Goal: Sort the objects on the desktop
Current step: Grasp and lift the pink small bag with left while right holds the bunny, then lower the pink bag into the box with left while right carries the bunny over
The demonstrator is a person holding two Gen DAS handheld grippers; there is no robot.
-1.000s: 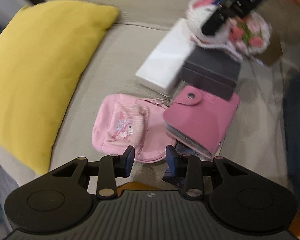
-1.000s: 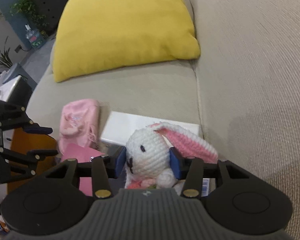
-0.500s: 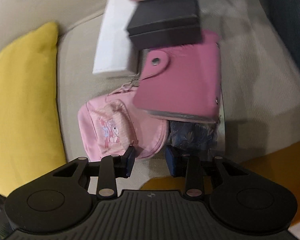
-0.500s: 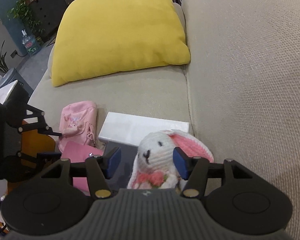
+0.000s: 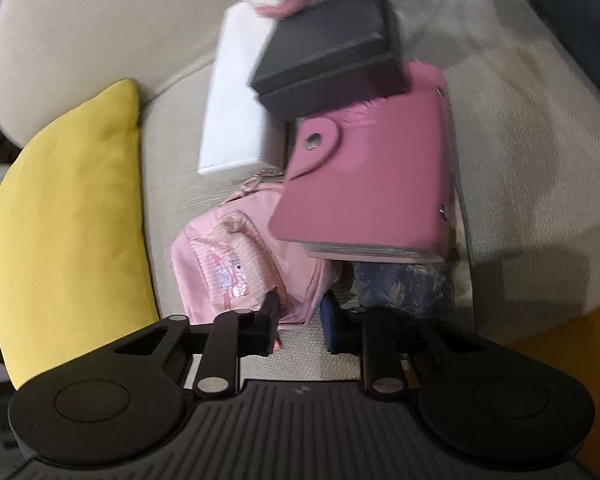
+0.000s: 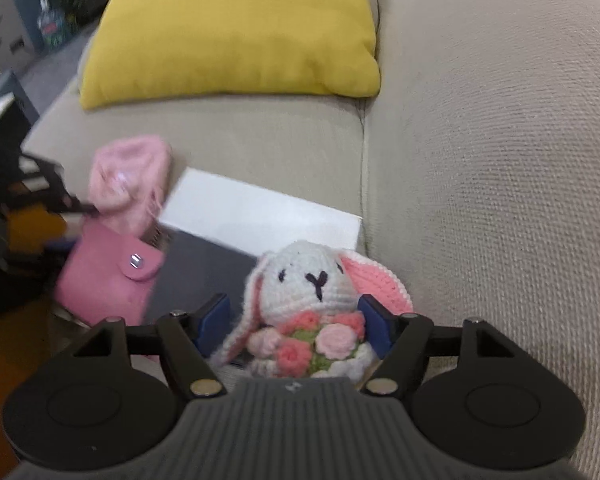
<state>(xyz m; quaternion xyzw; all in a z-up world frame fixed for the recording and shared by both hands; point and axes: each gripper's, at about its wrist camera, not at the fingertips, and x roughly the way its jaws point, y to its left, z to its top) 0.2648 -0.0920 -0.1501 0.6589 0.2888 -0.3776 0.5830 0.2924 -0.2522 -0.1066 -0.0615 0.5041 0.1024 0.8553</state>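
A crocheted white rabbit [image 6: 308, 292] with pink ears and a flower bouquet sits upright on the sofa, between the fingers of my right gripper [image 6: 296, 324], which is open around it without clamping. Behind it lie a dark grey box [image 6: 196, 268], a white box [image 6: 260, 216], a pink snap wallet [image 6: 108, 276] and a pale pink pouch [image 6: 132, 184]. In the left wrist view my left gripper [image 5: 298, 322] is open and empty over the near edge of the pink pouch [image 5: 236, 272]. The wallet [image 5: 364, 184], dark box [image 5: 332, 56] and white box [image 5: 236, 112] lie beyond.
A yellow cushion [image 6: 236, 28] leans at the sofa's far end, also showing in the left wrist view [image 5: 68, 216]. The beige sofa backrest [image 6: 500, 160] rises on the right. A dark blue patterned item [image 5: 400, 284] lies under the wallet. An orange surface [image 5: 572, 340] borders the seat's front.
My right gripper opened and let go of the rabbit, which now sits upright on the sofa. My left gripper swung round over the pile toward the pink pouch.
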